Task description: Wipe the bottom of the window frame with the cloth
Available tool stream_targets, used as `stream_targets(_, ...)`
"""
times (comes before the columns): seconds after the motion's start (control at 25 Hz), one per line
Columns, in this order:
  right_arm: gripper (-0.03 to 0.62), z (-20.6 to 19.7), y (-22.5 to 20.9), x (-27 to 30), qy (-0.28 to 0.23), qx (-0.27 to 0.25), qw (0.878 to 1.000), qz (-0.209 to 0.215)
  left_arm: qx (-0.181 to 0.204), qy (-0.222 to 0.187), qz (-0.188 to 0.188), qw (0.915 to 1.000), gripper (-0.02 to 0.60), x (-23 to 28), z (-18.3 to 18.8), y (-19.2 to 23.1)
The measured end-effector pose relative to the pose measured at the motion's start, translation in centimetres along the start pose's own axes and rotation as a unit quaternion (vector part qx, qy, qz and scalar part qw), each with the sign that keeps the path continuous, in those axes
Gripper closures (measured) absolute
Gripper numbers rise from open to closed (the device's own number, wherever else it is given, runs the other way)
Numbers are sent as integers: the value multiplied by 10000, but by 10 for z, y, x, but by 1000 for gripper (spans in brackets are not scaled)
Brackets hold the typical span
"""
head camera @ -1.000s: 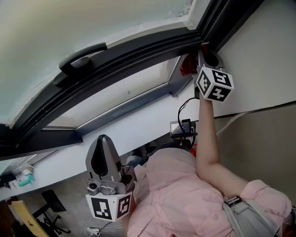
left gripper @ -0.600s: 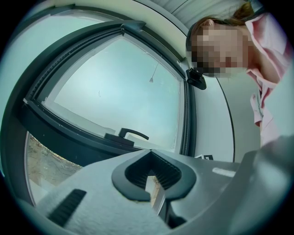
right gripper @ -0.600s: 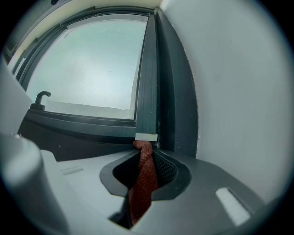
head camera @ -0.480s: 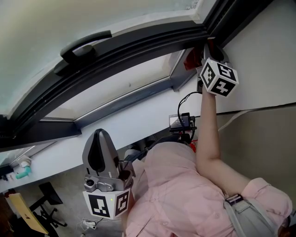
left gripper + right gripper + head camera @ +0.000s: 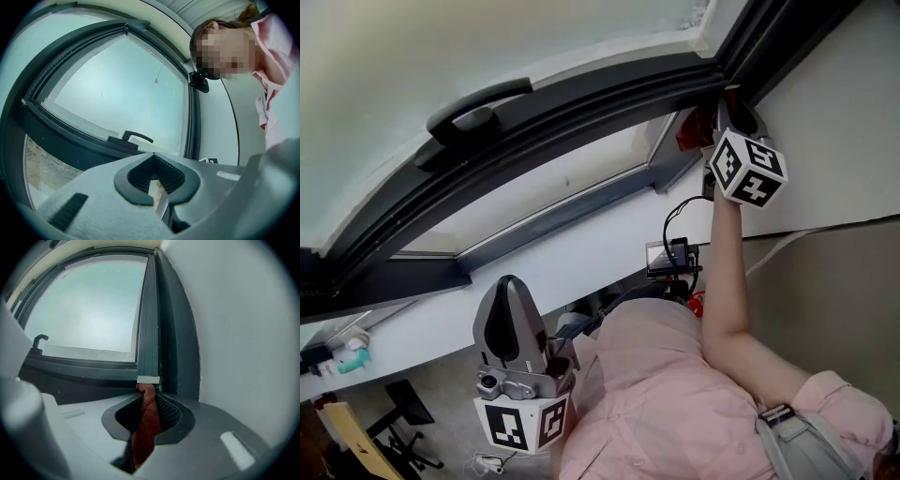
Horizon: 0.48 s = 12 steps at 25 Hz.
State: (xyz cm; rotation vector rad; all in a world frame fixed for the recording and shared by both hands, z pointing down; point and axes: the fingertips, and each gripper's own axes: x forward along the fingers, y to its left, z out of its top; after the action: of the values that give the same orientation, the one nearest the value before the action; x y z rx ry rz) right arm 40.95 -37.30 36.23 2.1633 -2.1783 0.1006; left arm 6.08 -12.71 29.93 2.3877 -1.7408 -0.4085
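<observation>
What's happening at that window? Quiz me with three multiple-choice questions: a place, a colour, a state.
1. Where is the cloth? A in the right gripper, at the corner of the window frame; B in a bucket; C on a chair.
2. Its colour? A blue; B rust red; C white.
3. Jaws of the left gripper? A wide apart; B gripping a sponge; C together, empty.
Answers: 1 A, it sits between those jaws; 2 B, plainly reddish; 3 C, tips meet around nothing.

White window ledge (image 5: 581, 251) behind the left gripper (image 5: 508, 291), small teal bottle (image 5: 354, 361) resting on it far to its left
</observation>
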Motion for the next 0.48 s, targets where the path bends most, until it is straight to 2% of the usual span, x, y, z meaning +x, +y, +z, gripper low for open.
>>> stream_targets(0.48, 545, 5, -3, -3, 8, -5, 9999, -101, -65, 17, -95, 9999, 583, 5, 6, 5)
